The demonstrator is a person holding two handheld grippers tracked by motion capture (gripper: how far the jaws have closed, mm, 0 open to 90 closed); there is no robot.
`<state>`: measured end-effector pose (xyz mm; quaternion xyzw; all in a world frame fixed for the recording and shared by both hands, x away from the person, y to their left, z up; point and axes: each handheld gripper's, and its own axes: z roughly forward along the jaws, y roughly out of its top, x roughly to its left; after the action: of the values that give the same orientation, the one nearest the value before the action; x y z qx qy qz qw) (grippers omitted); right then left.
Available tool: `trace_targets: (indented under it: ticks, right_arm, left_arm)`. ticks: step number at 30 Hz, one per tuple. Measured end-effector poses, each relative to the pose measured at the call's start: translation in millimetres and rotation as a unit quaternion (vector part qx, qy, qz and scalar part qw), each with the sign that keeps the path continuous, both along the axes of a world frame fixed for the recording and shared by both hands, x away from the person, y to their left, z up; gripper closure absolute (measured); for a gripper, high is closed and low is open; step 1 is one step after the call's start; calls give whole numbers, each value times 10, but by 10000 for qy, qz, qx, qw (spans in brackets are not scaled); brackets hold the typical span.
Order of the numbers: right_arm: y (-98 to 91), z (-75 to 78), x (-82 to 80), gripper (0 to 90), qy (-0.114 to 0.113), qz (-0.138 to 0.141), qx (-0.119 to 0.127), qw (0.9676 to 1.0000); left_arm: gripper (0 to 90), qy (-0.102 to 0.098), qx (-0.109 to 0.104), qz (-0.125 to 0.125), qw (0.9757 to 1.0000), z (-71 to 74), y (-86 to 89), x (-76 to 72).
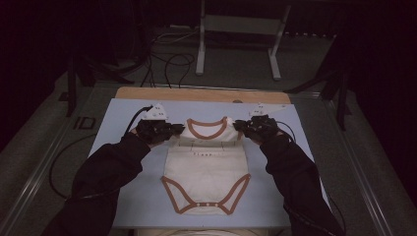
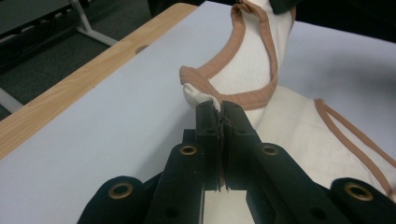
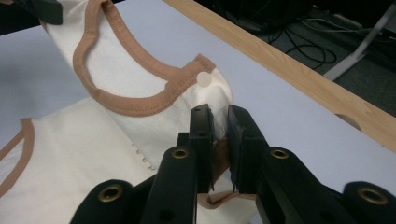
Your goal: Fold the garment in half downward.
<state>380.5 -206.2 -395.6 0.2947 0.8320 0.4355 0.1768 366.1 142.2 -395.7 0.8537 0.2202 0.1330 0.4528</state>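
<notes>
We see a cream cotton bodysuit (image 1: 206, 167) with tan ribbed binding round the neck and leg openings, lying on the smooth pale-blue table top (image 1: 123, 162) edged at the far side by a wooden strip (image 1: 196, 94). Our left gripper (image 2: 219, 108) pinches one shoulder tight between its matte black jaws; our right gripper (image 3: 219, 114) clamps the other shoulder, beside a small white snap (image 3: 204, 79). The neckline is lifted between them, the lower body flat on the table.
</notes>
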Motion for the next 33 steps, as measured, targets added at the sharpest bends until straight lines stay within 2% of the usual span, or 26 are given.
trace_targets:
  ticks: [5,7,11,13,21,23,28,33]
  right_arm:
    - [-22,-34,-182,815,-63,93,67,9999]
    - [-25,-54,-251,815,-92,135,6,9999]
    - [-51,-114,-367,815,-89,186,-41,9998]
    - [-66,-144,-423,814,-21,220,5,9998]
    - [-112,-287,-629,815,124,351,70,9993]
    - [-111,-311,-691,815,176,376,142,9990]
    - [-88,-396,-833,814,280,523,141,9981]
    - [-118,-436,-916,814,325,536,142,9979]
  left_arm:
    - [876,-42,-26,-105,9999,-23,30,-157]
    - [877,-75,-11,-153,9999,-48,26,-222]
    - [876,-22,-54,-277,9996,-132,19,-335]
    - [876,45,-101,-351,9993,-192,19,-372]
    - [876,222,-11,-489,9986,-387,31,-488]
    - [876,251,-22,-516,9984,-414,51,-516]
    - [876,348,-56,-576,9977,-449,92,-598]
    - [876,416,-10,-750,9963,-501,63,-728]
